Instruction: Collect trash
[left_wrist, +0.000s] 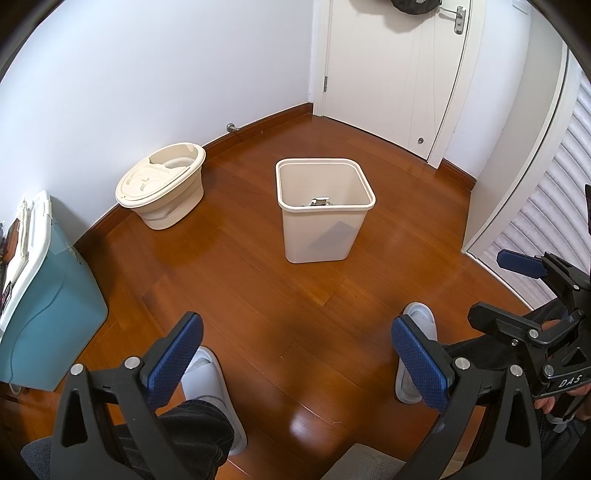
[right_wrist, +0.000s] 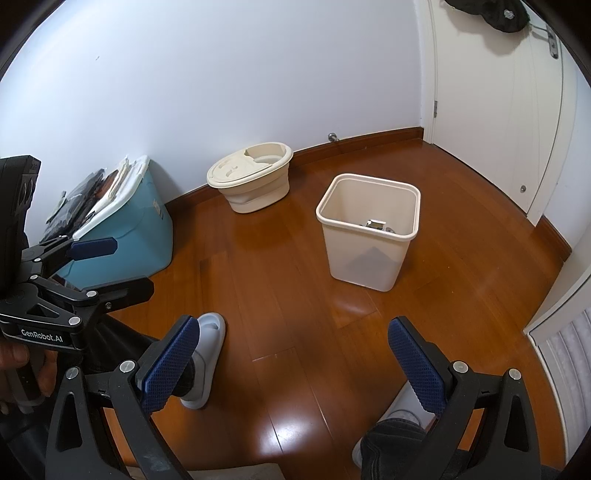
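A cream square waste bin (left_wrist: 321, 229) stands upright on the wooden floor ahead of me; it also shows in the right wrist view (right_wrist: 365, 254). Some dark and shiny trash (left_wrist: 320, 202) lies at its bottom, also seen in the right wrist view (right_wrist: 376, 225). My left gripper (left_wrist: 295, 358) is open and empty, well short of the bin. My right gripper (right_wrist: 291, 362) is open and empty too, and shows at the right edge of the left wrist view (left_wrist: 517, 291). The left gripper shows at the left of the right wrist view (right_wrist: 110, 266).
A cream oval mop bucket (left_wrist: 162, 188) stands by the wall. A teal storage box (left_wrist: 48, 295) with a white lid stands at the left. A white door (left_wrist: 391, 74) and a louvred closet door (left_wrist: 546, 221) lie beyond. The person's slippered feet (left_wrist: 415, 354) are below the grippers.
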